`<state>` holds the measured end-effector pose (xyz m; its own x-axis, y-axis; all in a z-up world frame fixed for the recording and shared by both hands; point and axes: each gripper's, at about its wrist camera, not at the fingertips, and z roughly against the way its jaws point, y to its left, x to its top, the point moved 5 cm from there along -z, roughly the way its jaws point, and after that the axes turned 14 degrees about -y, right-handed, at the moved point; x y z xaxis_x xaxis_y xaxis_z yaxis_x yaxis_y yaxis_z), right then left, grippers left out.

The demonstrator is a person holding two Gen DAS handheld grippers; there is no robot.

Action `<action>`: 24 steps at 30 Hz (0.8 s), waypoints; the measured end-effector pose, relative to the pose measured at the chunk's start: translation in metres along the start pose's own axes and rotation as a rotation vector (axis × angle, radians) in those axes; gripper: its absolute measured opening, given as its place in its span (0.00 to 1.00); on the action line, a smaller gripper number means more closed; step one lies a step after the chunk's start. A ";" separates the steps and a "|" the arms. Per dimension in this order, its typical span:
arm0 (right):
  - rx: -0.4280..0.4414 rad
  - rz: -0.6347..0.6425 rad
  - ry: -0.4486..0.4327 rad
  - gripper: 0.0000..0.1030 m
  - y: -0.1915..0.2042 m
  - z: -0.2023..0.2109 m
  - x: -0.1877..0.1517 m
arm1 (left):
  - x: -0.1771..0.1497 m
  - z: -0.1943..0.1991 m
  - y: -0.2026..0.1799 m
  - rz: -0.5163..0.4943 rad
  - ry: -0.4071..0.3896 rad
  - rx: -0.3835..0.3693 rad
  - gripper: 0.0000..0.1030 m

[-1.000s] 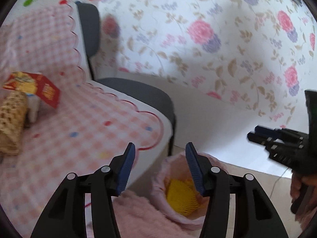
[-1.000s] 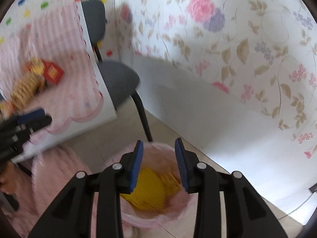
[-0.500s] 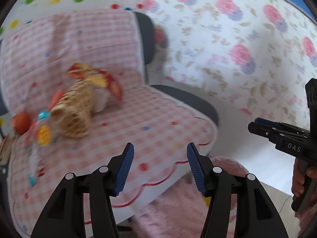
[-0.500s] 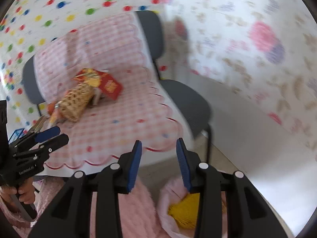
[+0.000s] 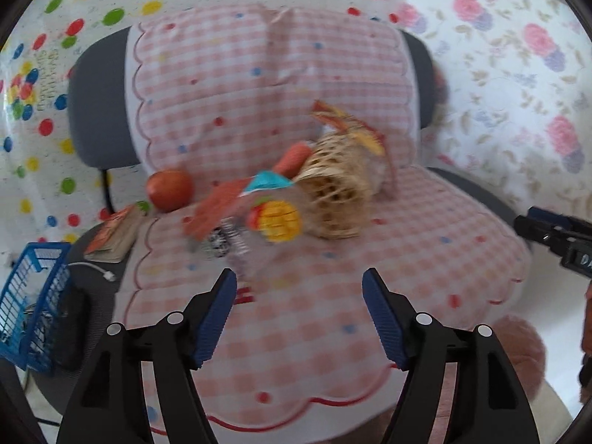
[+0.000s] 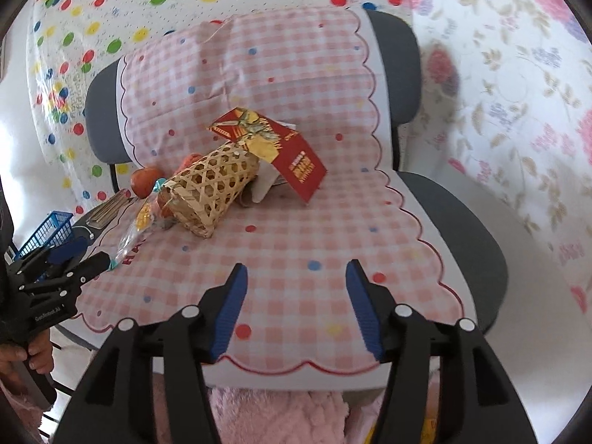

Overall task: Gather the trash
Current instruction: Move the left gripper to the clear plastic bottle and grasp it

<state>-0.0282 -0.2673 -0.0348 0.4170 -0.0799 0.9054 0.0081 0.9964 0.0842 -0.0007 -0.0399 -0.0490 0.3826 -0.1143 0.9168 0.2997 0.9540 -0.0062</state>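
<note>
- On the pink-checked scalloped cloth [image 5: 333,336] draped over a grey chair [image 5: 100,111], the left wrist view shows blurred litter at mid-seat: a woven bamboo basket [image 5: 336,188] on its side, a crumpled snack wrapper with a yellow fruit print [image 5: 273,218] just left of it, and a round red fruit [image 5: 170,189] farther left.
- The left gripper [image 5: 299,310] hovers near the seat's front edge, jaws spread and empty.
- A blue plastic crate [image 5: 29,307] sits far left; polka-dot wallpaper [image 5: 55,18] lies behind.
- In the right wrist view, a red and gold paper envelope [image 6: 273,151] leans just beyond the basket's far end.
- The right gripper [image 6: 294,309] is likewise released, holding nothing, above the cloth.
- Floral wallpaper [image 6: 518,85] fills the right; fluffy pink fabric [image 6: 266,418] lies below the near seat edge.
</note>
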 end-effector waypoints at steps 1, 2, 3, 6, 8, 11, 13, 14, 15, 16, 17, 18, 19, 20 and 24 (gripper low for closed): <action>0.001 0.005 0.004 0.55 0.003 -0.007 0.001 | -0.003 -0.005 0.005 -0.001 0.009 0.017 0.69; 0.005 0.003 0.004 0.55 0.005 -0.010 0.001 | -0.006 -0.013 0.011 -0.005 0.023 0.042 0.69; 0.013 -0.005 0.003 0.55 0.006 -0.013 0.001 | -0.009 -0.019 0.016 -0.010 0.035 0.061 0.69; 0.029 -0.020 0.007 0.55 0.006 -0.018 -0.003 | -0.016 -0.036 0.025 -0.032 0.060 0.108 0.69; 0.040 -0.026 0.018 0.55 0.008 -0.023 -0.006 | -0.020 -0.048 0.028 -0.063 0.087 0.140 0.69; 0.042 -0.029 0.031 0.55 0.006 -0.026 -0.009 | -0.023 -0.060 0.030 -0.095 0.103 0.168 0.69; 0.039 -0.029 0.037 0.55 0.005 -0.027 -0.011 | -0.025 -0.066 0.028 -0.114 0.116 0.175 0.69; 0.039 -0.028 0.039 0.55 0.005 -0.028 -0.012 | -0.025 -0.069 0.028 -0.122 0.121 0.178 0.68; 0.037 -0.029 0.040 0.55 0.004 -0.028 -0.012 | -0.025 -0.074 0.027 -0.131 0.127 0.179 0.68; 0.036 -0.030 0.042 0.55 0.004 -0.029 -0.012 | -0.025 -0.078 0.027 -0.139 0.134 0.187 0.68; 0.036 -0.031 0.043 0.55 0.005 -0.029 -0.013 | -0.024 -0.082 0.028 -0.141 0.138 0.196 0.65; 0.036 -0.029 0.042 0.55 0.005 -0.029 -0.013 | -0.023 -0.084 0.030 -0.135 0.144 0.202 0.61; 0.036 -0.026 0.042 0.55 0.006 -0.029 -0.013 | -0.022 -0.086 0.032 -0.122 0.149 0.203 0.55; 0.037 -0.023 0.042 0.55 0.005 -0.030 -0.012 | -0.021 -0.086 0.035 -0.102 0.147 0.200 0.52; 0.034 -0.006 0.040 0.55 0.009 -0.031 -0.012 | -0.014 -0.075 0.046 -0.069 0.119 0.195 0.31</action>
<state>-0.0047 -0.2566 -0.0577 0.4532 -0.0840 0.8875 -0.0200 0.9943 0.1043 0.0727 -0.0153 -0.0922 0.4708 -0.2022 0.8588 0.1584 0.9769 0.1432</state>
